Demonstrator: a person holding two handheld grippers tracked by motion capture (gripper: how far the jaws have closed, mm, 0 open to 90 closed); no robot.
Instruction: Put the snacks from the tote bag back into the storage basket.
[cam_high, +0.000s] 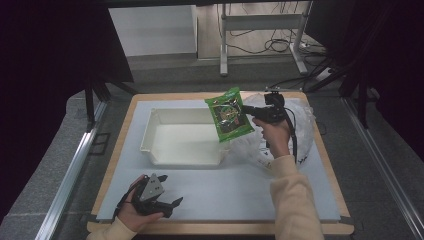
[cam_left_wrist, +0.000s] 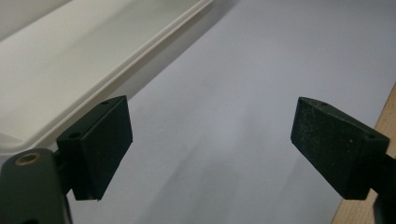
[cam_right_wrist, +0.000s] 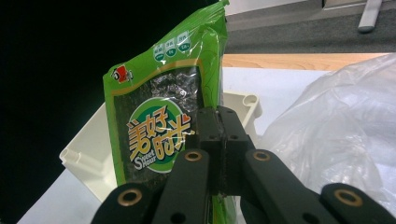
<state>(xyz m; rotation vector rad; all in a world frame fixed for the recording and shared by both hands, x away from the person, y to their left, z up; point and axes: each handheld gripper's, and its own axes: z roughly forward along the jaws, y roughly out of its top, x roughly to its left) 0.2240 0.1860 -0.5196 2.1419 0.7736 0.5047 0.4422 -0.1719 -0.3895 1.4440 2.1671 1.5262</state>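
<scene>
At the near left of the pale grey mat (cam_high: 210, 195), the left gripper (cam_high: 167, 192) rests low in the person's hand, its black jaws spread wide with nothing between them. Beyond it sits a shallow white rectangular plastic tray (cam_high: 150, 130). Above the tray's right end hangs a green glossy snack packet with a dark window and orange lettering (cam_high: 228, 115), pinched at its edge by the right gripper (cam_high: 248, 111). A crumpled clear plastic bag (cam_high: 300, 112) lies just right of it.
</scene>
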